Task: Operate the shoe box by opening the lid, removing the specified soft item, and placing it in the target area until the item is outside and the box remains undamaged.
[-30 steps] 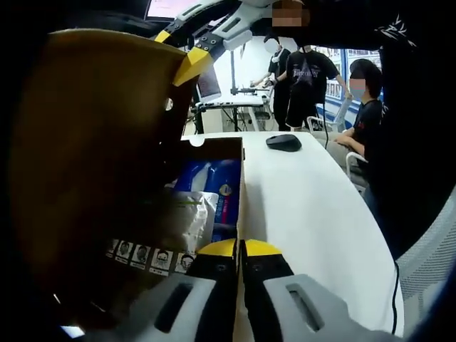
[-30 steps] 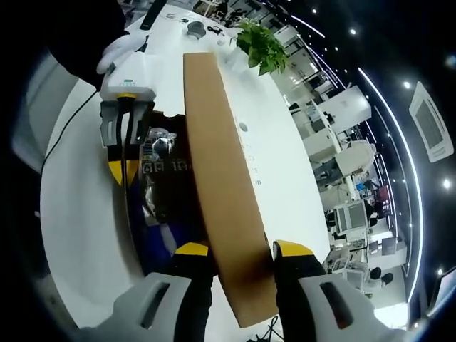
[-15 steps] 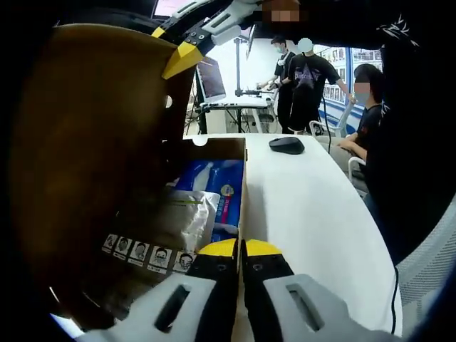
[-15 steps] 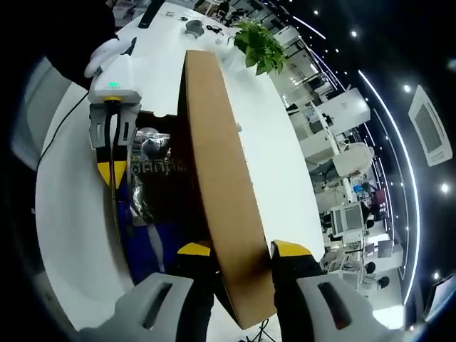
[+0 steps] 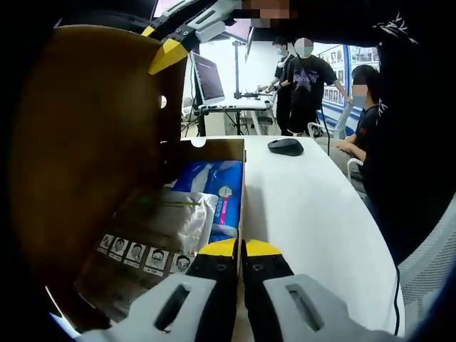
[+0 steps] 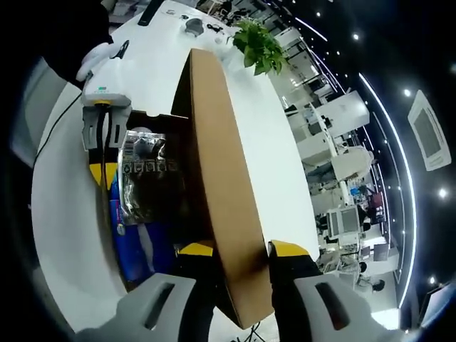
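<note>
The brown shoe box lies open on the white table, its lid raised upright on the left. My right gripper is shut on the lid's free edge, one jaw on each face; its yellow tip shows at the lid's top. Inside lie a clear packet with small face pictures and a blue and white soft pack. My left gripper is shut on the box's near side wall, where it also shows from above.
A black mouse sits on the table beyond the box. A monitor and several people stand at the far end. A person in dark clothes is close on the right. A green plant stands on the table.
The lid has swung further back, so more of the clear packet and the box floor shows. The left gripper has stayed on the box wall.
</note>
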The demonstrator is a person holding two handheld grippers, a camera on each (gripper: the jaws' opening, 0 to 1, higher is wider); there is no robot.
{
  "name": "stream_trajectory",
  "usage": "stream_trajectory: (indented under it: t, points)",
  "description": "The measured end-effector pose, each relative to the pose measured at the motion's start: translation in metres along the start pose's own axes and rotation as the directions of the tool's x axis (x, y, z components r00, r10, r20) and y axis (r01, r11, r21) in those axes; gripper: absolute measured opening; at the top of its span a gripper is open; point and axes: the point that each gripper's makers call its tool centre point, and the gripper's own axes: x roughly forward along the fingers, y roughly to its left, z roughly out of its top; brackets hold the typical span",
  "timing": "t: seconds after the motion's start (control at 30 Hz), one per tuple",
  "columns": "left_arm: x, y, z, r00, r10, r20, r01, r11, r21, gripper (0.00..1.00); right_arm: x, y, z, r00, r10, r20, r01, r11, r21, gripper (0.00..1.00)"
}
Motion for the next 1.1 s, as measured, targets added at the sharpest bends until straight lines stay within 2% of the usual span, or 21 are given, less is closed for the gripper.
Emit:
stream_trajectory:
  t: [0.2,0.63,0.77,0.83,0.9,1.1]
  points:
    - [0.001,0.001,-0.001,1.0,-0.006,-0.005,0.006,1.0,-0.002,0.01,-0.004,-0.003,0.004,1.0,-0.011,0.018,0.011,0.999,-0.037,0.23]
    - [0.0,0.002,0.001,1.0,0.008,0.013,-0.007,1.0,-0.012,0.01,-0.002,-0.01,0.007,1.0,-0.02,0.022,0.022,0.998,-0.057,0.2]
    - [-0.001,0.003,0.003,0.999,0.006,0.052,-0.001,0.996,-0.092,0.01,0.001,-0.014,0.006,0.999,-0.021,0.027,0.023,0.998,-0.066,0.19]
    - [-0.001,0.002,0.002,0.999,0.004,0.039,-0.001,0.998,-0.063,0.01,0.003,-0.017,0.007,0.999,-0.024,0.028,0.026,0.998,-0.063,0.19]
    - [-0.001,0.002,0.003,0.999,0.003,0.037,-0.001,0.998,-0.065,0.01,0.004,-0.019,0.007,0.999,-0.024,0.031,0.025,0.999,-0.046,0.19]
    - [-0.001,0.001,0.002,0.999,0.004,0.035,-0.002,0.998,-0.055,0.01,0.009,-0.023,0.006,0.999,-0.017,0.032,0.019,0.998,-0.064,0.18]
